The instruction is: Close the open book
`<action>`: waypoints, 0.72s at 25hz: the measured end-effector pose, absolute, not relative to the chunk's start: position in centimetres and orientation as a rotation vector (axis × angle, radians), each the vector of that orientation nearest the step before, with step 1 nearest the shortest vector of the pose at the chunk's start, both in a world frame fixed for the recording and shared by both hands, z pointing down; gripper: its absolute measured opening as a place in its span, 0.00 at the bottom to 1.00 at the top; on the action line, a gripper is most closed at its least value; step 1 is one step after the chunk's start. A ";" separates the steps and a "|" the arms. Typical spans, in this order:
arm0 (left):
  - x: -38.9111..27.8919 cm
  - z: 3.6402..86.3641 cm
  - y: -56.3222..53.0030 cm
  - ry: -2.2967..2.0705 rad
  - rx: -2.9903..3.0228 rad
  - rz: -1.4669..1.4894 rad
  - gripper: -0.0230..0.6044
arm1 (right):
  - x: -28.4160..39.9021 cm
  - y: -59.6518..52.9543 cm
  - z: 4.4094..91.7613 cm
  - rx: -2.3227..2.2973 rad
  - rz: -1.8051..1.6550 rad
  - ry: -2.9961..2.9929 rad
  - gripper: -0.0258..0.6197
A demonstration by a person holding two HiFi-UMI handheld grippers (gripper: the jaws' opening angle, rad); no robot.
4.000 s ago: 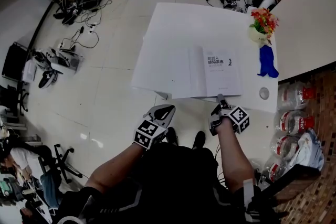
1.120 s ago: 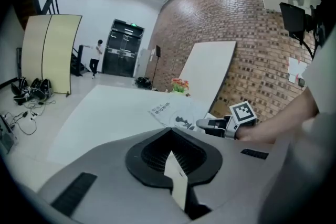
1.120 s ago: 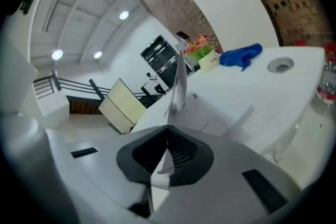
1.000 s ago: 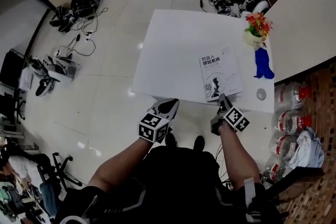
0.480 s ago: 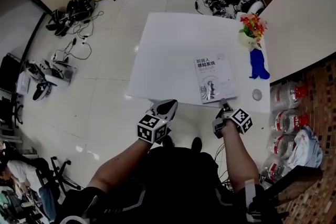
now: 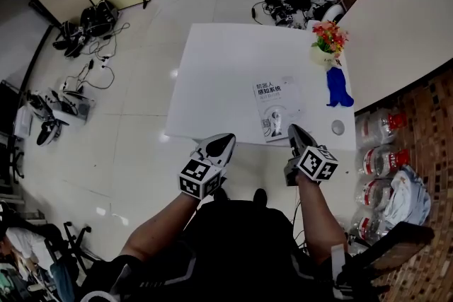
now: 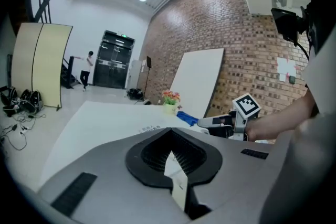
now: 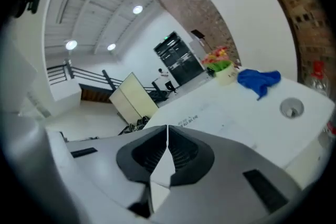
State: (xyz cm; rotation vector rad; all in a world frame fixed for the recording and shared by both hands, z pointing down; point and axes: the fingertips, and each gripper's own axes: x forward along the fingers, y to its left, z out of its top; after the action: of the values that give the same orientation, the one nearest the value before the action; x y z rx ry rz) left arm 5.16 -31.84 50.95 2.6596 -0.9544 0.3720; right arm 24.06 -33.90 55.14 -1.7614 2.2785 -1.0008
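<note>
Book point(image 6: 276, 109) lies shut, nearest the right gripper point(image 6: 292, 129)

It rests cover up near the front right of the white table point(image 6: 212, 67), its long side running away from the person. The right gripper sits at its near edge, jaws together and empty. The left gripper point(image 6: 226, 140), also closed on nothing, is farther left. Both point forward, slightly down.

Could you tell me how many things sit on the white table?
4: book, front edge; flower pot, far right corner; blue cloth beside it; small disc, front right.
</note>
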 end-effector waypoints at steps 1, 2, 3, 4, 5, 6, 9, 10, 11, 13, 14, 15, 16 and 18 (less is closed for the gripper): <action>5.1 50.4 -31.9 -0.954 2.674 0.354 0.03 | 23.3 -34.0 53.9 -1.762 -0.930 2.335 0.05; 5.1 50.0 -31.9 -0.950 2.693 0.340 0.03 | 22.8 -34.1 52.5 -1.769 -0.855 2.375 0.04; 5.3 49.5 -31.9 -0.943 2.713 0.330 0.03 | 22.4 -34.1 51.1 -1.775 -0.781 2.407 0.04; 5.5 49.2 -32.0 -0.938 2.730 0.321 0.03 | 22.1 -34.2 49.8 -1.774 -0.713 2.443 0.04; 5.6 48.8 -32.0 -0.941 2.737 0.309 0.03 | 21.7 -34.2 48.6 -1.766 -0.653 2.483 0.04; 5.6 48.4 -32.2 -0.953 2.734 0.292 0.03 | 21.3 -34.3 47.6 -1.754 -0.607 2.522 0.04; 4.9 46.9 -32.7 -1.005 2.715 0.234 0.03 | 20.5 -34.2 45.4 -1.729 -0.523 2.584 0.04; 4.8 46.4 -32.7 -1.014 2.713 0.215 0.03 | 20.5 -33.9 44.8 -1.731 -0.497 2.597 0.04; 4.8 45.8 -32.7 -1.023 2.714 0.195 0.03 | 20.5 -33.7 44.2 -1.734 -0.467 2.616 0.04; 4.5 44.7 -32.4 -1.050 2.714 0.161 0.03 | 20.4 -33.2 43.5 -1.731 -0.407 2.670 0.04; 4.3 44.3 -32.1 -1.070 2.708 0.149 0.03 | 20.2 -32.8 43.2 -1.722 -0.380 2.698 0.04; 4.0 43.9 -31.9 -1.089 2.696 0.138 0.03 | 20.2 -32.5 43.0 -1.712 -0.357 2.720 0.04; 3.9 43.5 -31.6 -1.108 2.678 0.126 0.03 | 20.3 -32.1 42.8 -1.705 -0.343 2.735 0.04; 3.6 43.0 -30.7 -1.145 2.632 0.110 0.03 | 20.8 -31.2 42.3 -1.703 -0.341 2.743 0.04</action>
State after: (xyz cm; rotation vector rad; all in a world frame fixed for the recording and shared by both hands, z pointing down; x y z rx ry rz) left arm 3.59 -30.74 43.01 2.6315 -1.1447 0.1101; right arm 20.77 -31.23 42.31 -1.7028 2.7431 -0.3412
